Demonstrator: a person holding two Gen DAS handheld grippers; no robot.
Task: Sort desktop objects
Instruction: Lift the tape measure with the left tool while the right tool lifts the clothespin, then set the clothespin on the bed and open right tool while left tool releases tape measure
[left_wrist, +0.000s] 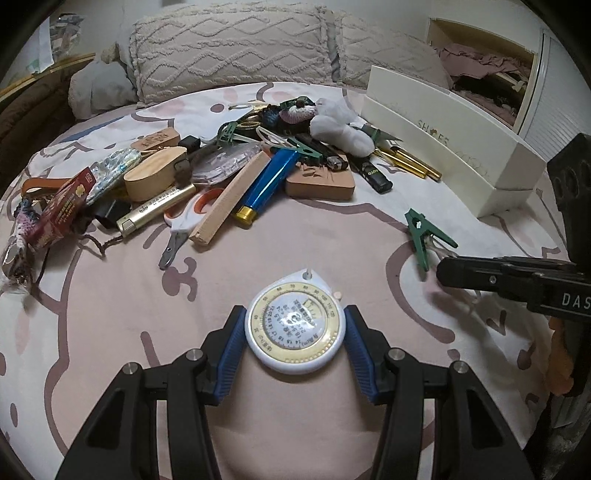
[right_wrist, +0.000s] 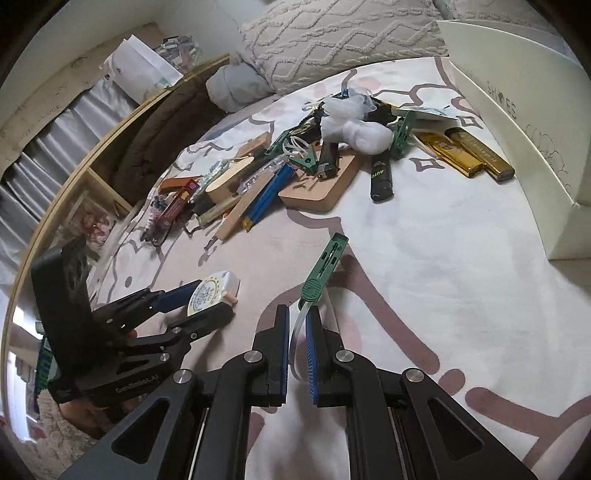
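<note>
Covering most of both views, one bed (left_wrist: 110, 332) with a pink patterned sheet carries everything. Two textured pillows (left_wrist: 229, 48) lie at its far edge. One white shoe box (left_wrist: 454, 162) stands at the far right. Between box and left edge sprawls one pile of small things (left_wrist: 207, 173); countable in it are one blue tube (left_wrist: 266, 181), one wooden stick (left_wrist: 229, 195), one pair of scissors (left_wrist: 184, 225), two tan blocks, the larger (left_wrist: 321, 181) at the pile's right, two gold tubes (right_wrist: 469, 155) beside the box, one white cloth wad (left_wrist: 340, 125) and at least three green clips.

Nearer, one round white tape measure (left_wrist: 295, 328) sits clamped between the blue pads of the left tool (left_wrist: 295, 339), low over the sheet. One more green clip (left_wrist: 424, 236) lies apart from the pile, near right; a clear loop (right_wrist: 299, 332) hangs from it, and the right tool (right_wrist: 297, 336) is pinched narrowly on that loop, the clip itself sticking out past the fingertips.
</note>
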